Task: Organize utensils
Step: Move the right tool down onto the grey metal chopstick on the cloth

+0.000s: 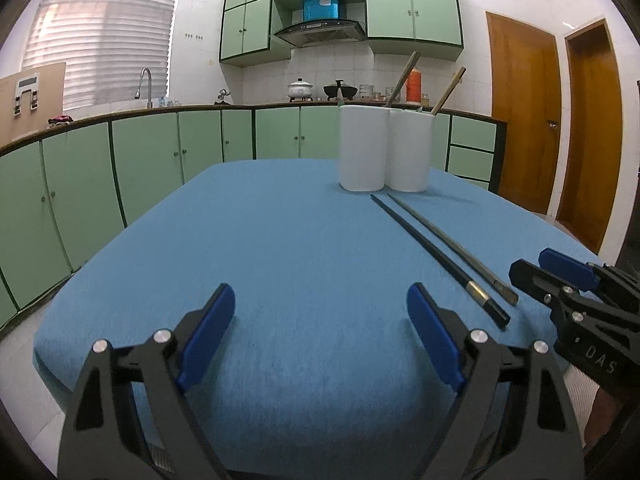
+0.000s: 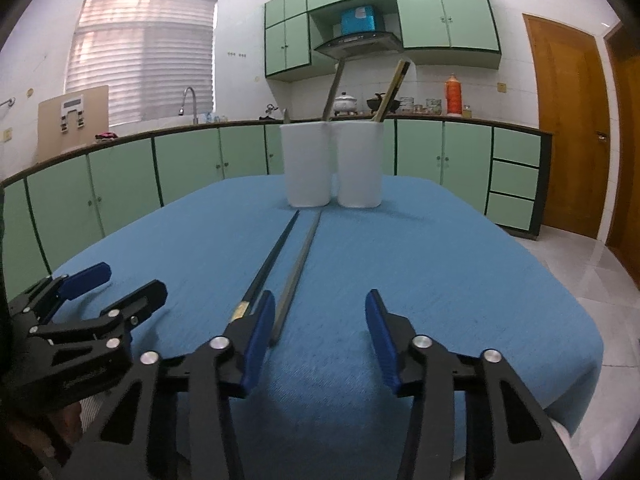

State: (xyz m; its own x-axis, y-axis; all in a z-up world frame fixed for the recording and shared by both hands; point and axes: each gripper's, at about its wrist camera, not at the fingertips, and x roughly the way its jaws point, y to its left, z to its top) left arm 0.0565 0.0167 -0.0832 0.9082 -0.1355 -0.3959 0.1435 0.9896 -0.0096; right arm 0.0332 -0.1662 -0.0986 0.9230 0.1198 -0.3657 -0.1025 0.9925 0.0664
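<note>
Two chopsticks lie side by side on the blue tablecloth [image 1: 280,240], a black one [image 1: 432,254] with a metal band and a grey one [image 1: 452,246]. Their far tips point at two white cups [image 1: 362,148] [image 1: 412,150], which hold upright utensils [image 1: 402,78]. My left gripper [image 1: 320,300] is open over bare cloth, left of the chopsticks. My right gripper [image 2: 320,300] is open at their near ends. The grey chopstick [image 2: 298,264] ends just inside the left pad [image 2: 262,332]. That finger hides the near end of the black chopstick [image 2: 272,258]. Neither pad presses on anything.
Both cups [image 2: 306,164] [image 2: 358,164] stand near the table's far edge. The cloth drops off close behind both grippers and at the right. Green cabinets and a counter with a sink [image 1: 146,84] run behind. Wooden doors [image 1: 524,120] stand at the right.
</note>
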